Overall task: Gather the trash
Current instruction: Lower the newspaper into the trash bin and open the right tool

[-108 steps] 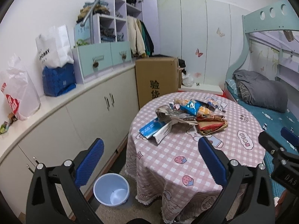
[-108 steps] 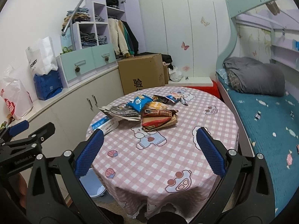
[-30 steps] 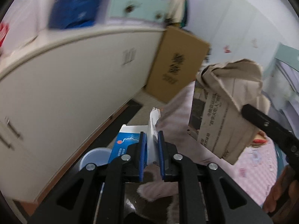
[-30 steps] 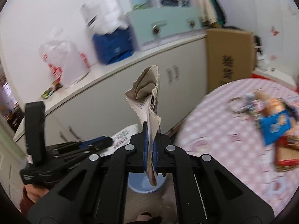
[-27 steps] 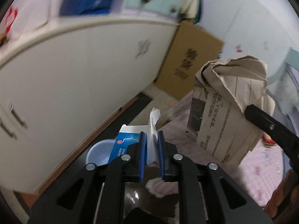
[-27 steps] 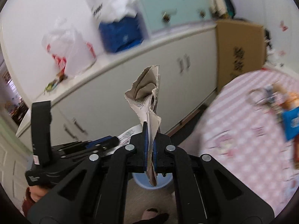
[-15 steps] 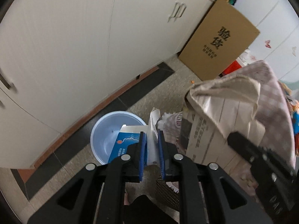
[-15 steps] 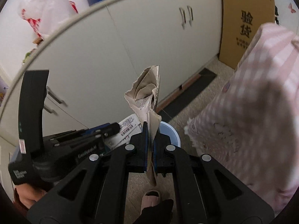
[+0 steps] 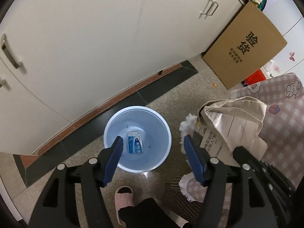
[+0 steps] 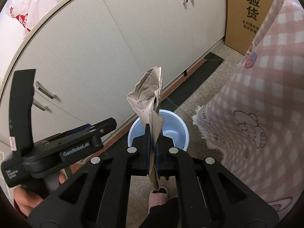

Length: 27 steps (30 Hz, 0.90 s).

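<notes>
Left gripper [image 9: 153,148] opening, empty; right gripper [image 10: 152,148] clenches newspaper [image 10: 150,102], hiding bin [image 10: 178,127]

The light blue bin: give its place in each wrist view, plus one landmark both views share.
Left wrist view: the light blue bin stands on the floor at lower centre, seen from above between the gripper's fingers, a small blue and white box at its bottom.
Right wrist view: the bin sits just below centre, partly hidden behind the crumpled newspaper.
Shared landmark: the brown cardboard box with printed characters, upper right in both.
</notes>
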Motion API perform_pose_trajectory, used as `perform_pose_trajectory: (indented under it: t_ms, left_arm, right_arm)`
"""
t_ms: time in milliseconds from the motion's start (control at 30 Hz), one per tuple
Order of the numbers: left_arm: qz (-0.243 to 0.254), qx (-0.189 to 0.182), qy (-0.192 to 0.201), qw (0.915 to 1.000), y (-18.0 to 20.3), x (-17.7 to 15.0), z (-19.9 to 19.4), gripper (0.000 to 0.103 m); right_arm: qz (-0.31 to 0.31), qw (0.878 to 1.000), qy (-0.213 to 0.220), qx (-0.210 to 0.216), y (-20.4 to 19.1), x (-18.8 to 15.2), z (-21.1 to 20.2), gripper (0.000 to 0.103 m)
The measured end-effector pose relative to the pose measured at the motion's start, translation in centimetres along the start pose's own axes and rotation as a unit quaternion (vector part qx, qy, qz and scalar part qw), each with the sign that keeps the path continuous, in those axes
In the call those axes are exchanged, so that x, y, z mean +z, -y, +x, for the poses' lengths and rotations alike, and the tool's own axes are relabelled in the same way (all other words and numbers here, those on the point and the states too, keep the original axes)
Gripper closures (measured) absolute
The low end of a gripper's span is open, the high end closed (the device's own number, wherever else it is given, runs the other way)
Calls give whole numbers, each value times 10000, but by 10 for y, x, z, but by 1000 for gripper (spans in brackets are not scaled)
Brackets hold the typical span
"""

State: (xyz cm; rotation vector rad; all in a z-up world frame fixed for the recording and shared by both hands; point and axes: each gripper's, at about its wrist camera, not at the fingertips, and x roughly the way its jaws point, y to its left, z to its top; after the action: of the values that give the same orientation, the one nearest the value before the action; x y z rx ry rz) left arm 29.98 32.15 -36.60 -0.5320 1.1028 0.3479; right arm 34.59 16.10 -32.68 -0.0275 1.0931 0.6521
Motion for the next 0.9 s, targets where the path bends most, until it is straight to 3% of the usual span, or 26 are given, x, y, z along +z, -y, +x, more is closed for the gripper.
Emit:
perform_pose_trajectory:
  t_ms: [267, 433, 567, 900]
  left_arm:
    - [-287, 407, 211, 9985, -26, -3, -19, 34]
    - [-776, 455, 411, 9951, -51, 1, -40, 32]
    - [-861, 482, 533, 9937, -56, 1, -55, 32]
    - [-675, 336, 971, 9924, -25, -7, -109, 31]
  right_arm:
    - [-4, 9996, 45, 273, -16, 7, 11, 97]
    - [133, 9981, 173, 584, -26, 19, 18, 93]
    - [70, 9981, 301, 534, -33, 18, 10, 61]
    - [-105, 9970, 767, 93, -40, 9, -56, 61]
